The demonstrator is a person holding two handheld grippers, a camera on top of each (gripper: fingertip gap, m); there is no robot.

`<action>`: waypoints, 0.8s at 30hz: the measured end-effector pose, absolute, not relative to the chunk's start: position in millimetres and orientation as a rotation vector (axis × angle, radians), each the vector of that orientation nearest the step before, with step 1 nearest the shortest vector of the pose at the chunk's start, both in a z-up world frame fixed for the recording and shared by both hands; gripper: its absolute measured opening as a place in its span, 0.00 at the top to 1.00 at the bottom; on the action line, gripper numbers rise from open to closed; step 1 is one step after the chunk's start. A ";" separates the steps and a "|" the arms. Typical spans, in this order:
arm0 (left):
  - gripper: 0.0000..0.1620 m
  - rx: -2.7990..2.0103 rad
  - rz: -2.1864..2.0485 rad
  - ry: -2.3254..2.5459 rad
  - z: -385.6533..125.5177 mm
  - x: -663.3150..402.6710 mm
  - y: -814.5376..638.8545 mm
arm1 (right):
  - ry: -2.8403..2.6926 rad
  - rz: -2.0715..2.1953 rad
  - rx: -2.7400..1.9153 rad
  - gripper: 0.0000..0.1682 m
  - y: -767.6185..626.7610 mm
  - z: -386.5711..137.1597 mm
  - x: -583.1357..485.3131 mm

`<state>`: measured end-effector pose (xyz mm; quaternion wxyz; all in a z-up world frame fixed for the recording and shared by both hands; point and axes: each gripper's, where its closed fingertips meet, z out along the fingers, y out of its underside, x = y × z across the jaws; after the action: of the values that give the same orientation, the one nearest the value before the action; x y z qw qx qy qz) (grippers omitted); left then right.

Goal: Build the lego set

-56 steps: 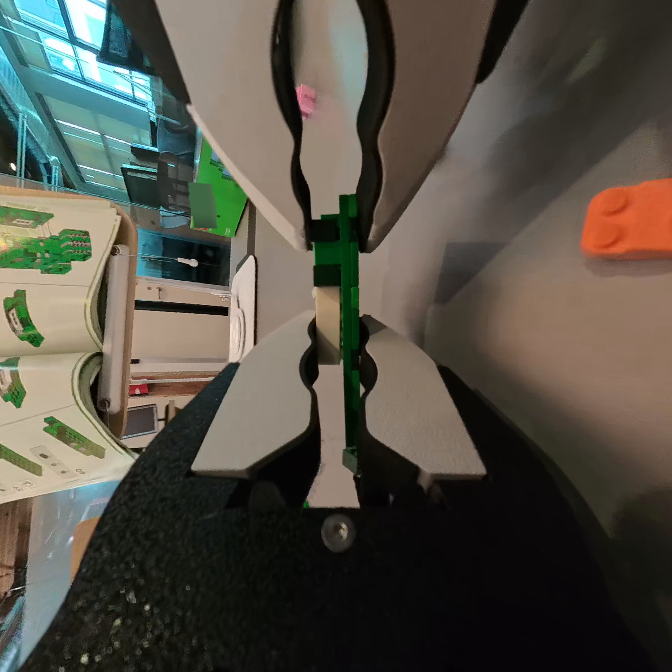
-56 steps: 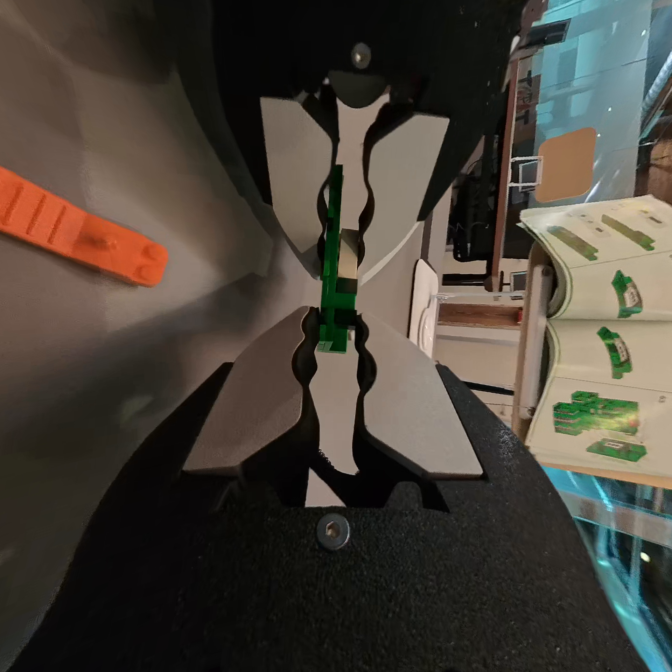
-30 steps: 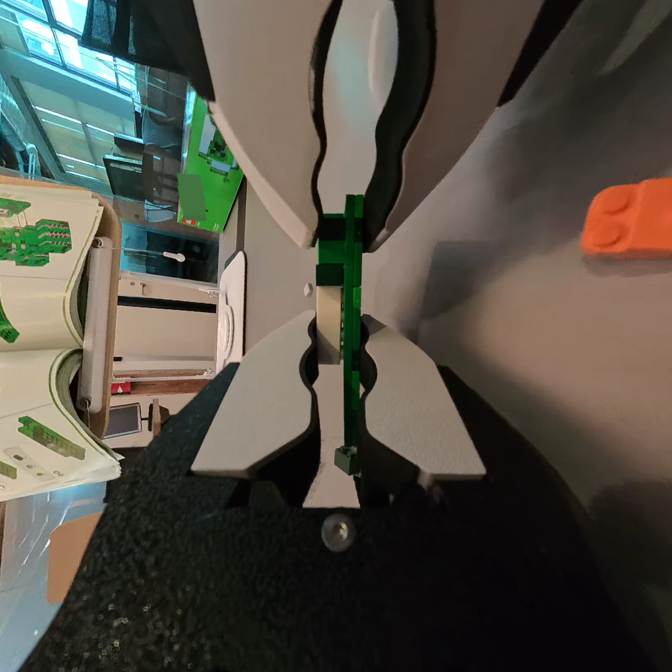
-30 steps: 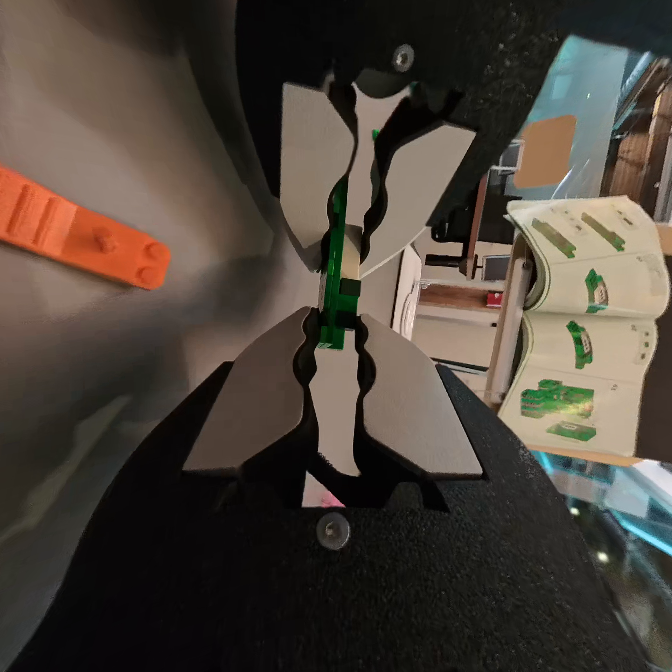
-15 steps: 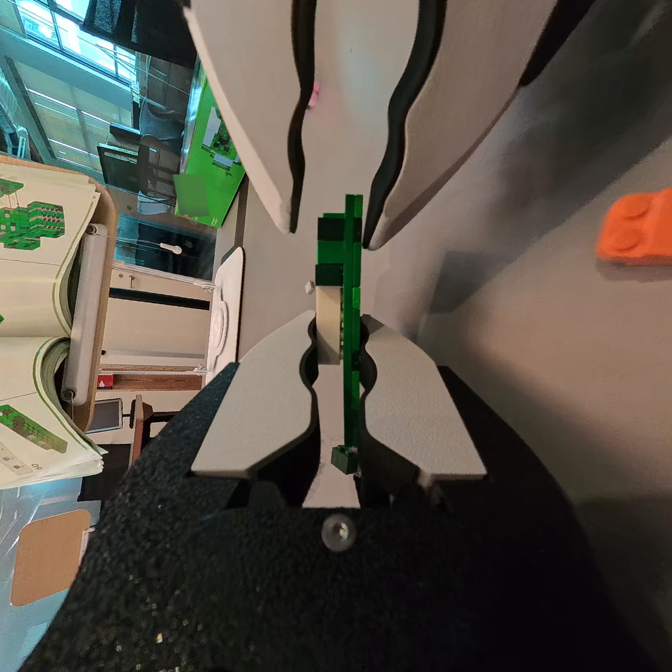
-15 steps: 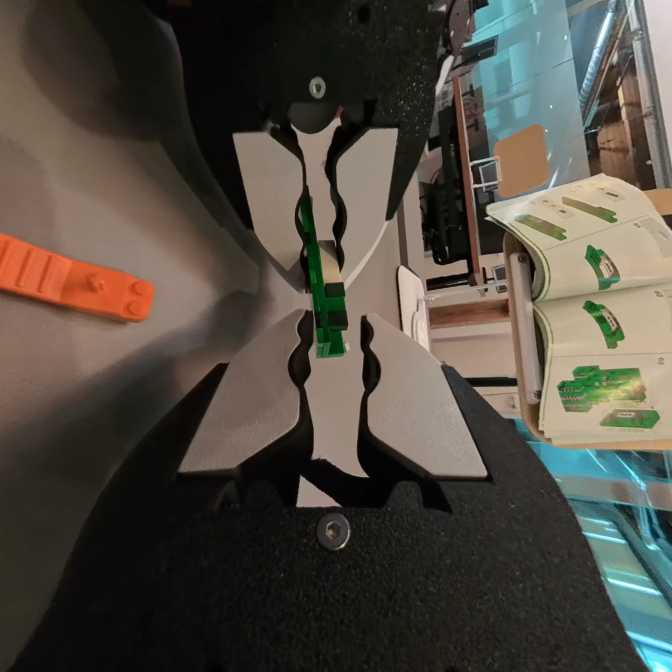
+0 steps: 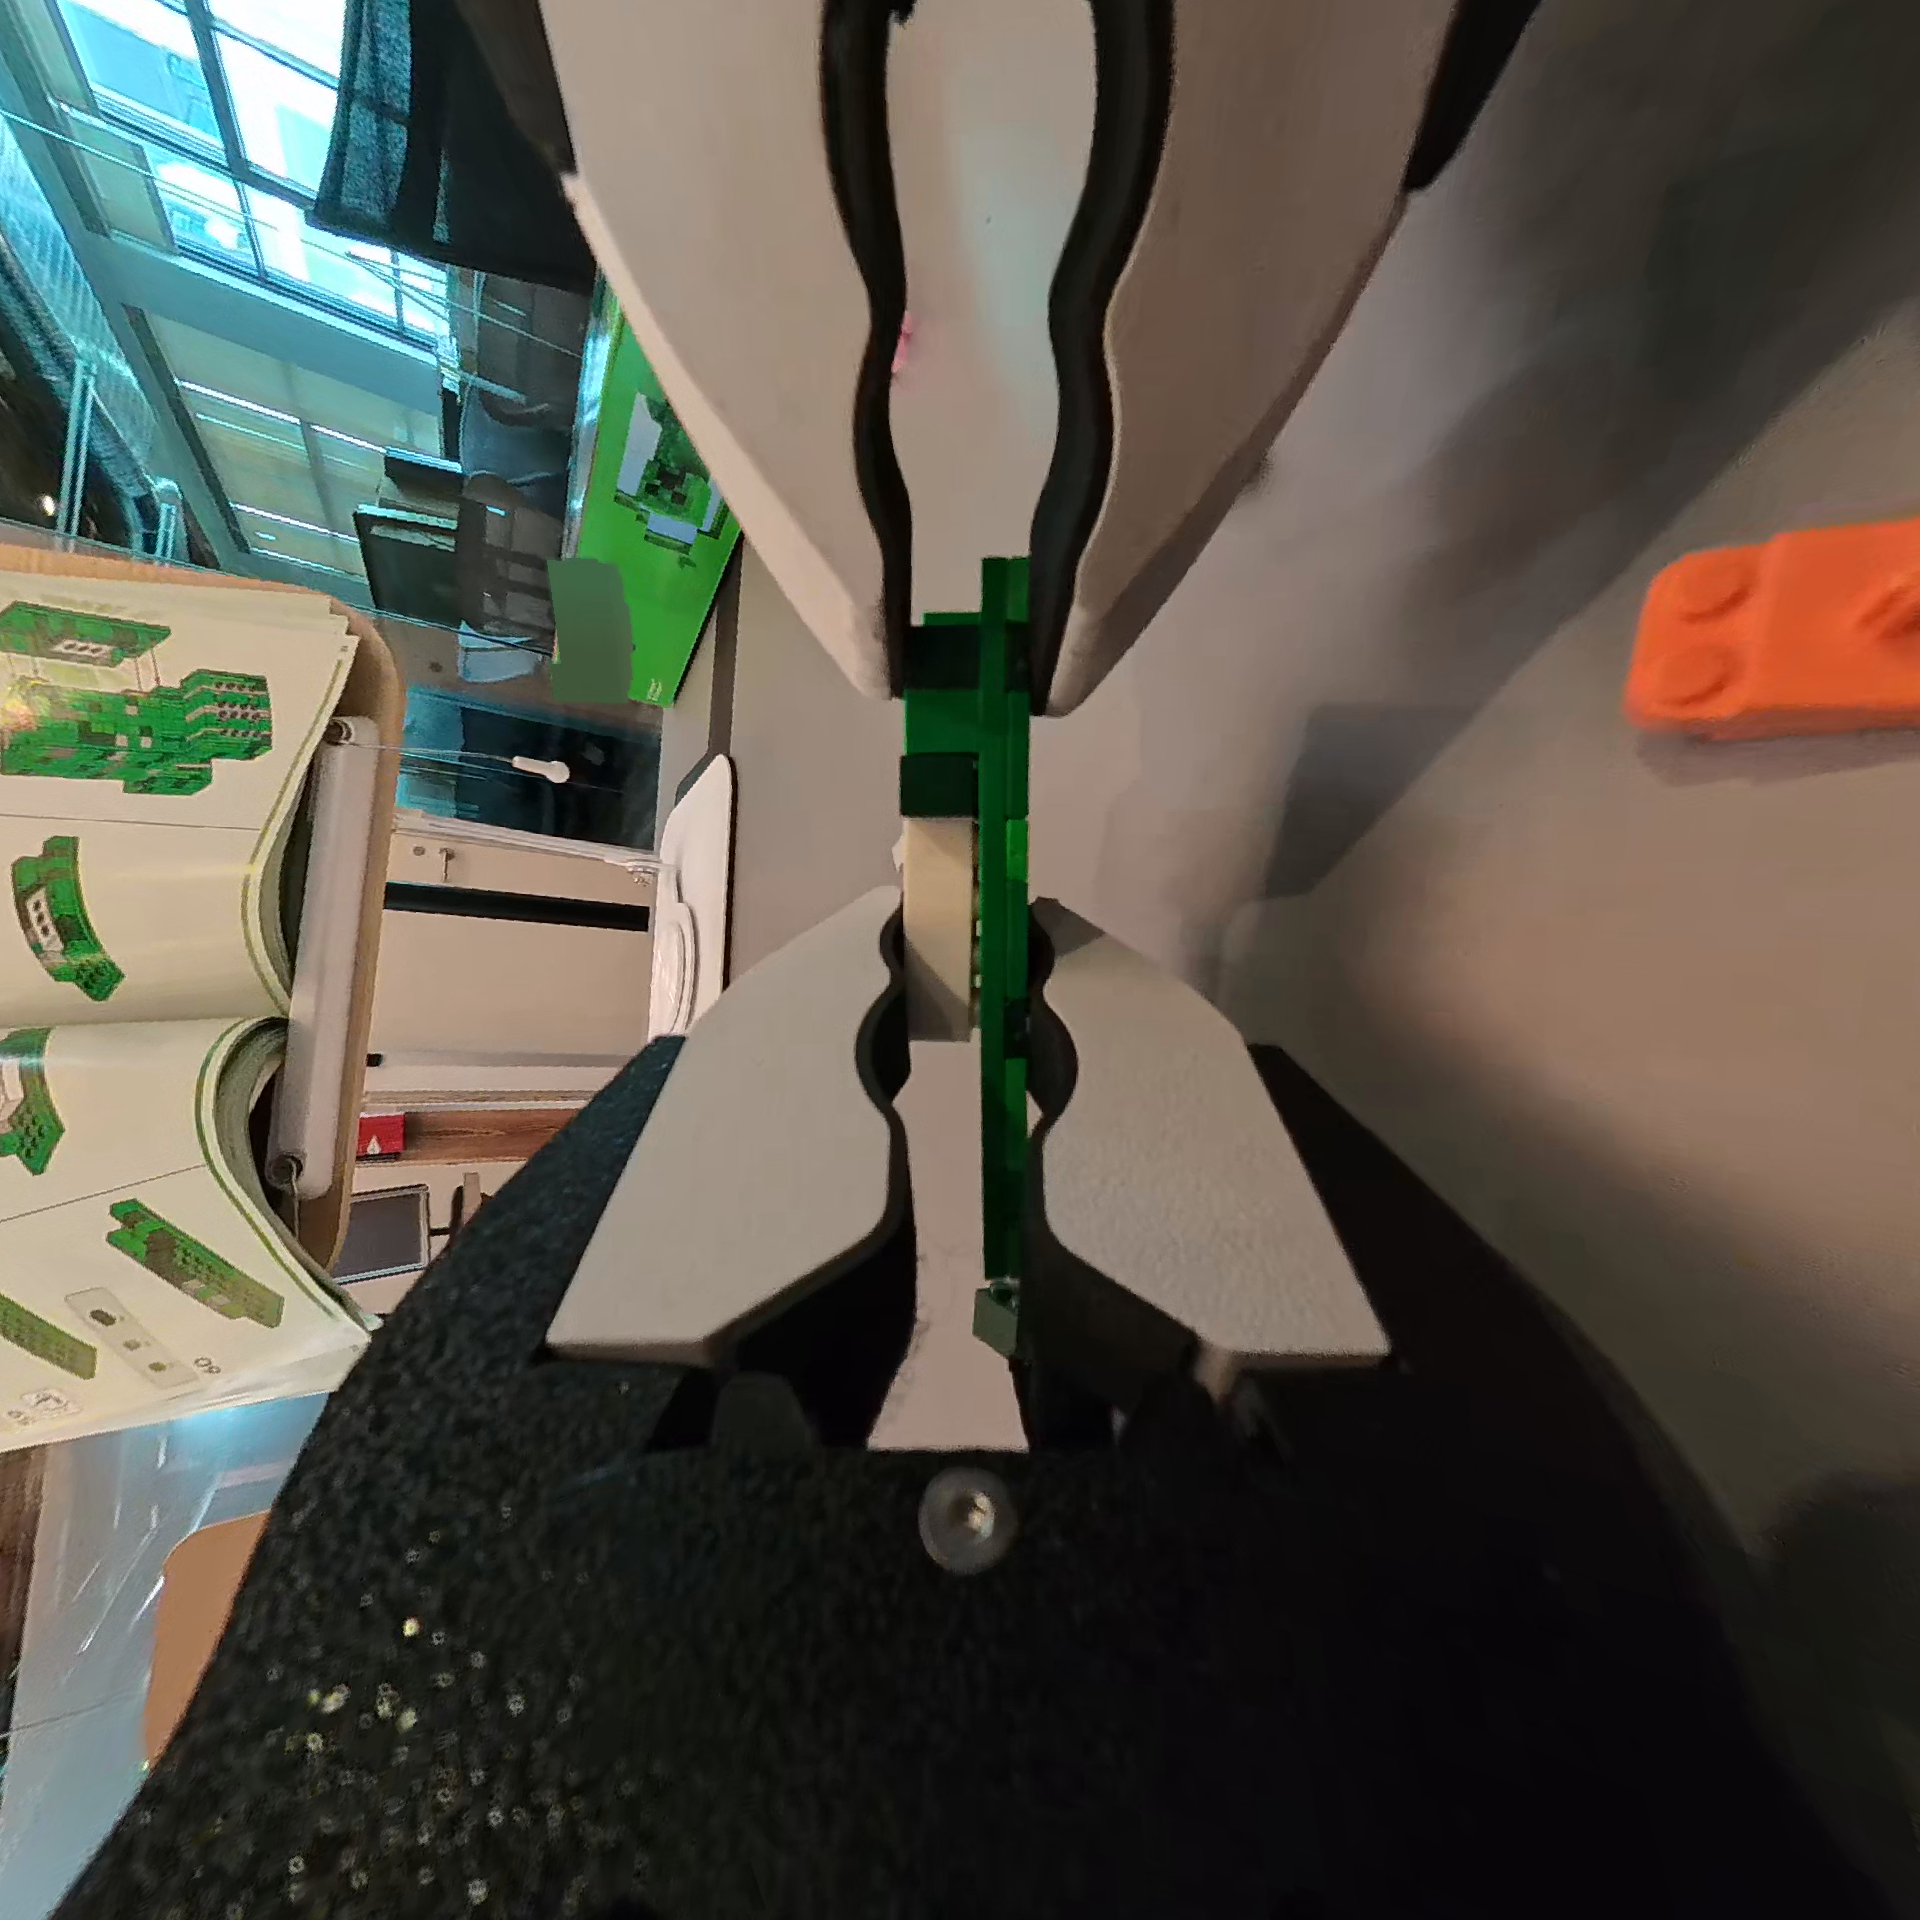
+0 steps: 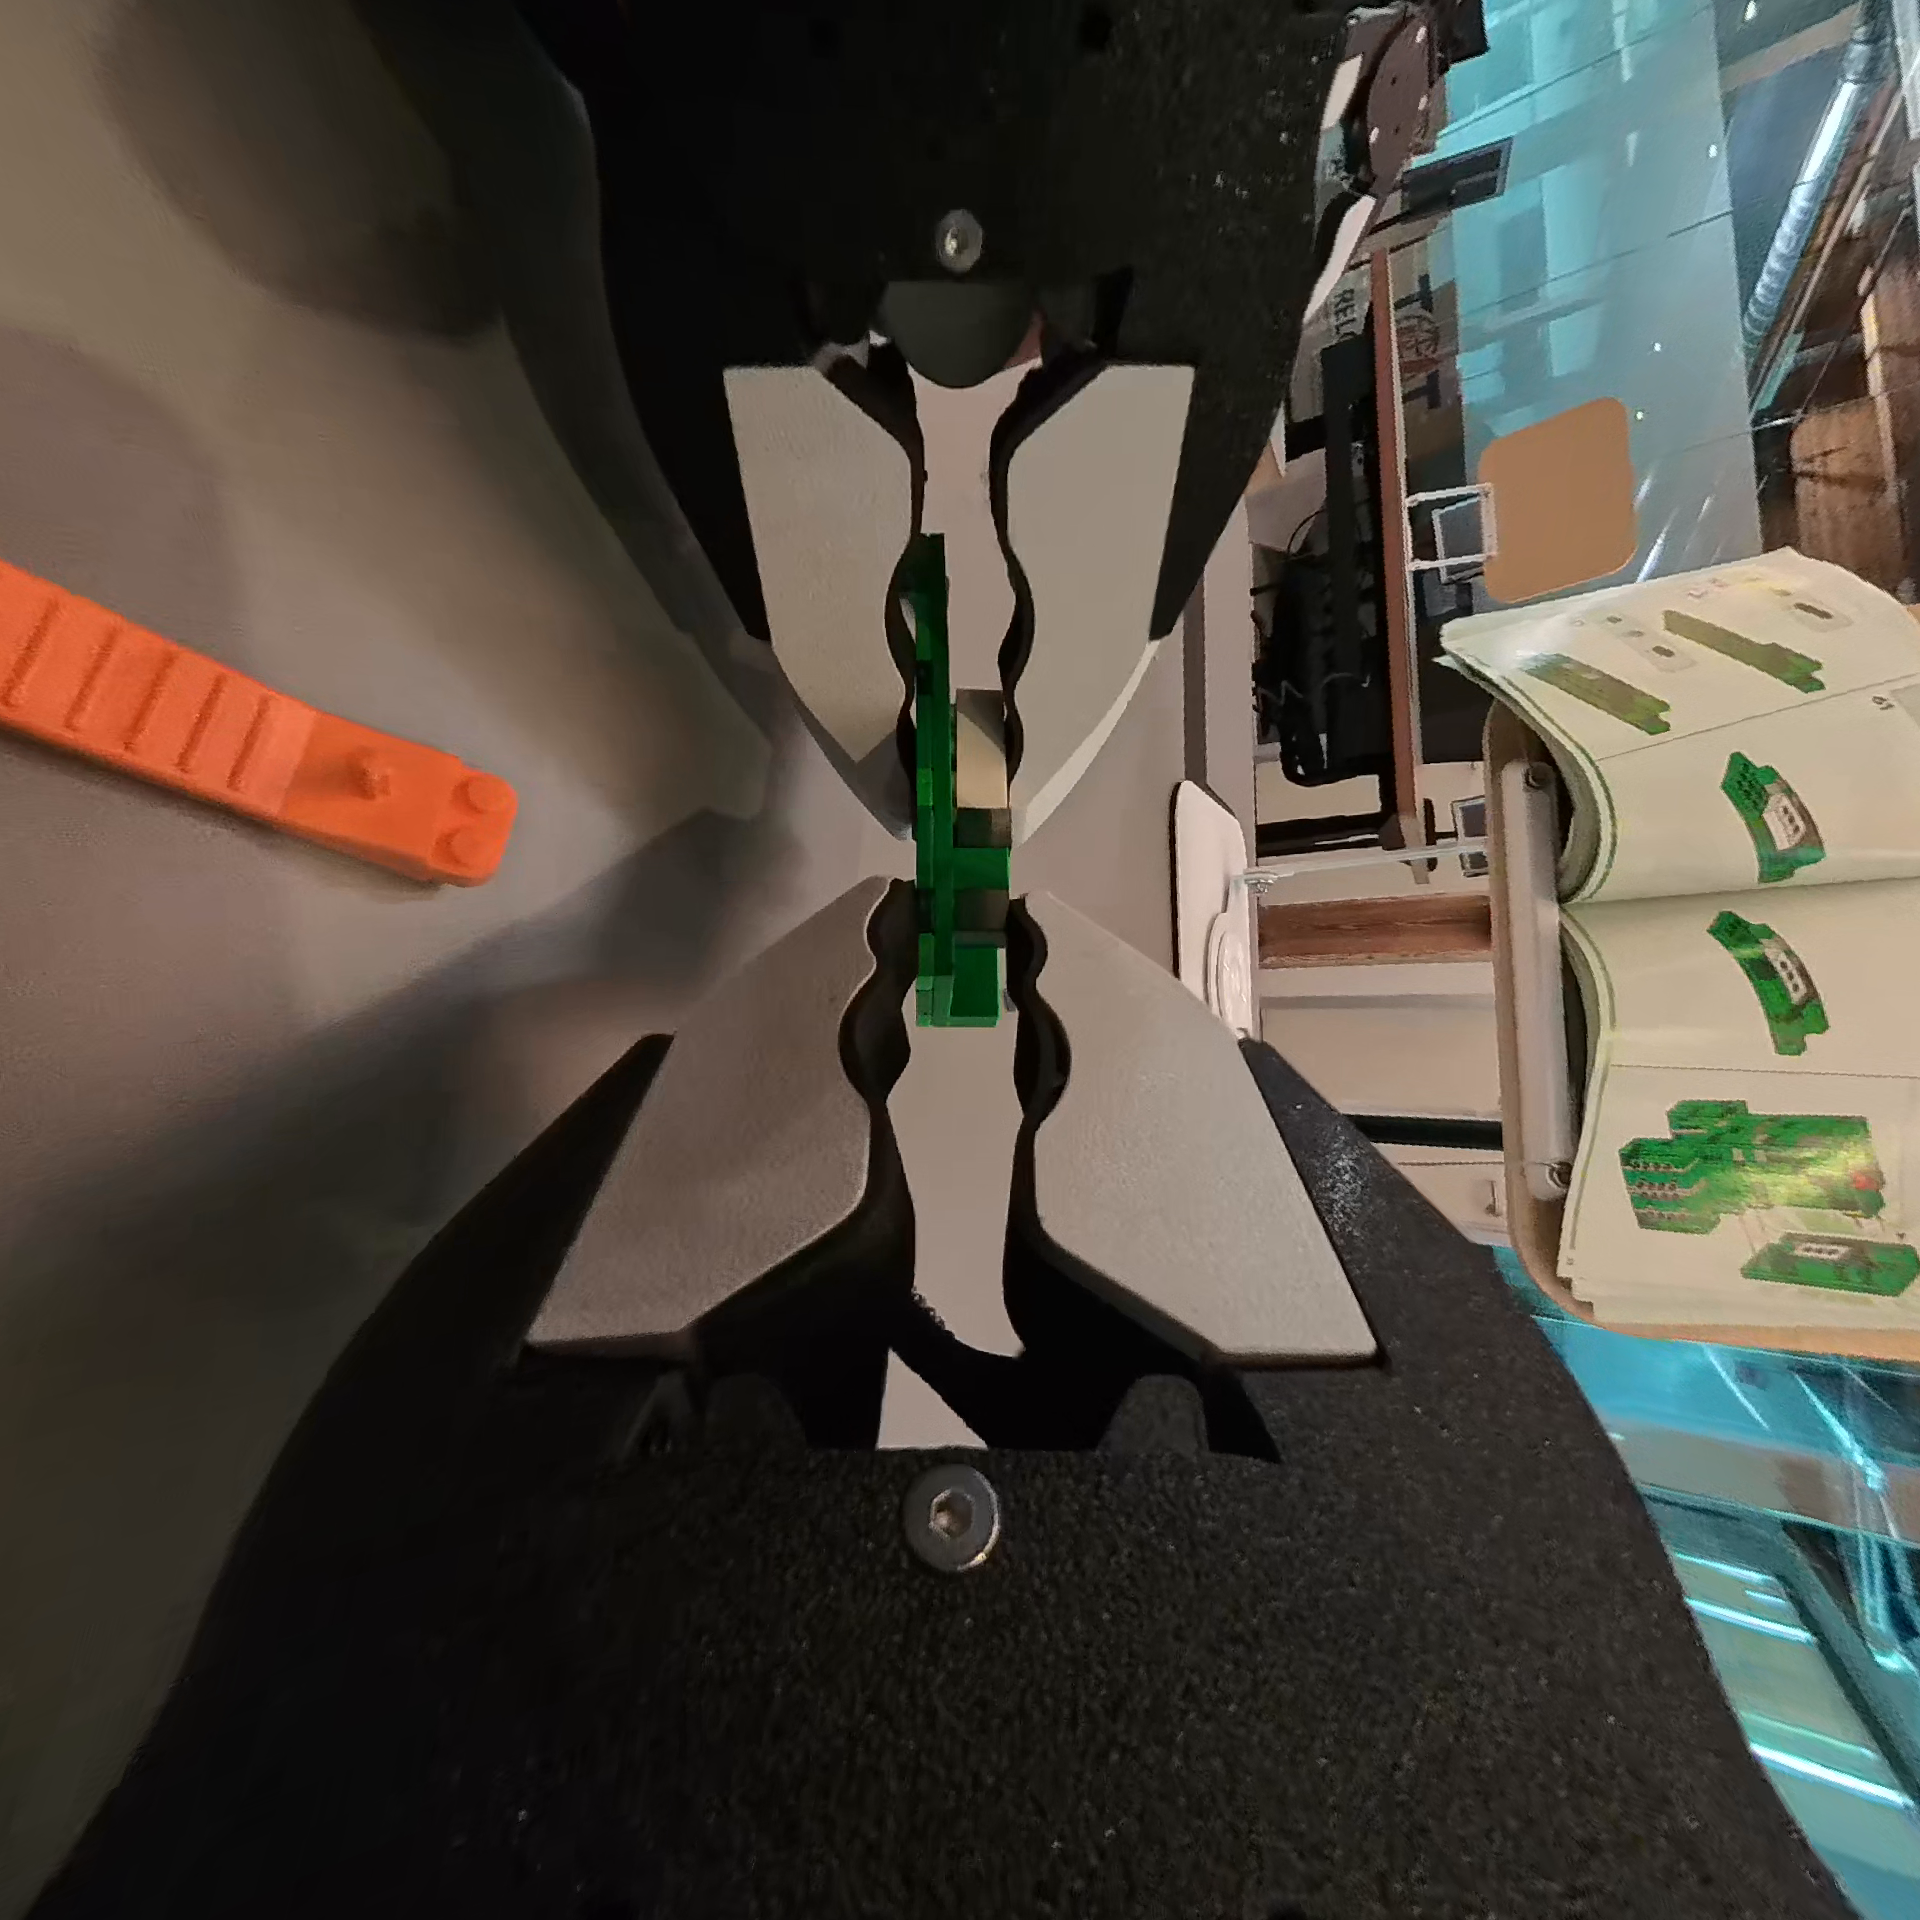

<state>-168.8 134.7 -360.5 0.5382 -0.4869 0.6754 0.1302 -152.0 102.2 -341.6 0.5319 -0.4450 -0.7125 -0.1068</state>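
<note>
A flat green lego assembly [image 7: 1003, 831] with dark green and tan bricks on one face is held on edge above the grey table [image 7: 1558, 1039]. My left gripper [image 7: 961, 914] is shut on its near end. My right gripper [image 7: 966, 696] comes from the opposite side, and its tips press on the dark green bricks at the far end. In the right wrist view my right gripper [image 8: 956, 899] is shut on the assembly [image 8: 935, 831], and my left gripper [image 8: 956, 800] faces it from above, tip to tip.
An orange brick separator [image 7: 1787, 644] lies on the table; it also shows in the right wrist view [image 8: 260, 748]. An open instruction booklet [image 7: 125, 935] on a wooden stand is to the side [image 8: 1714, 935]. A green box [image 7: 655, 499] and a white tray [image 7: 696, 894] stand behind.
My right gripper held the assembly, opened half a second ago, and has now closed again on its end. My left gripper has kept its hold throughout.
</note>
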 end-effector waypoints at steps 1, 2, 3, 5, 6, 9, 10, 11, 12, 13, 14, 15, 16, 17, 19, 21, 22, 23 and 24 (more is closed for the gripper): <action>0.89 -1.161 0.315 1.606 -361.0 -169.4 135.6 | -1.681 -0.241 -1.071 0.90 103.0 -341.5 -152.7; 0.89 -1.170 0.310 1.600 -360.9 -169.7 136.7 | -1.659 -0.228 -1.073 0.90 104.0 -340.5 -152.9; 0.89 -1.177 0.302 1.585 -359.8 -169.5 137.9 | -1.633 -0.217 -1.068 0.90 104.8 -338.1 -152.5; 0.89 -1.165 0.366 1.547 -355.4 -174.3 144.1 | -1.595 -0.147 -1.078 0.84 102.9 -331.9 -147.8; 0.89 -1.146 0.418 1.535 -353.9 -178.9 148.3 | -1.588 -0.076 -1.132 0.84 102.8 -331.7 -141.9; 0.89 -1.111 0.493 1.505 -349.6 -188.2 156.3 | -1.573 0.164 -1.382 0.84 107.9 -341.1 -113.3; 0.89 -1.116 0.480 1.496 -348.7 -188.5 156.8 | -1.592 0.267 -1.481 0.84 106.0 -349.3 -104.1; 0.89 -1.120 0.465 1.489 -348.0 -188.1 156.6 | -1.603 0.368 -1.576 0.84 104.0 -357.6 -96.5; 0.89 -1.110 0.459 1.485 -346.8 -187.2 155.9 | -1.622 0.471 -1.649 0.84 100.0 -364.9 -91.3; 0.89 -1.097 0.464 1.485 -346.1 -186.7 155.3 | -1.633 0.550 -1.701 0.84 97.3 -370.0 -87.8; 0.89 -1.091 0.469 1.491 -346.7 -186.2 154.8 | -1.638 0.611 -1.745 0.86 95.2 -373.6 -85.2; 0.89 -1.087 0.467 1.500 -348.1 -185.3 154.1 | -1.652 0.662 -1.781 0.85 92.6 -376.3 -83.8; 0.89 -1.076 0.462 1.509 -348.9 -184.1 152.9 | -1.660 0.675 -1.795 0.84 93.4 -377.6 -82.8; 0.89 -1.065 0.455 1.516 -349.4 -182.9 151.7 | -1.675 0.665 -1.779 0.84 95.4 -377.6 -82.4; 0.89 -1.063 0.443 1.520 -349.8 -181.7 150.4 | -1.731 0.655 -1.720 0.85 97.0 -377.7 -81.5; 0.89 -1.079 0.428 1.523 -351.7 -181.8 150.9 | -1.753 0.723 -1.738 0.85 98.1 -378.9 -82.7; 0.89 -1.085 0.425 1.522 -352.1 -182.2 151.5 | -1.756 0.773 -1.744 0.85 97.8 -379.2 -84.8; 0.89 -1.090 0.421 1.519 -352.1 -182.9 152.0 | -1.760 0.805 -1.742 0.85 98.0 -379.3 -87.2; 0.89 -1.098 0.413 1.519 -352.5 -183.2 152.2 | -1.768 0.816 -1.739 0.85 98.4 -380.3 -88.8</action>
<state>-183.2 152.2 -352.5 0.5740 -0.4684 0.6481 0.1762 -88.8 98.4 -380.3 0.2624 -0.6428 -0.6534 0.3018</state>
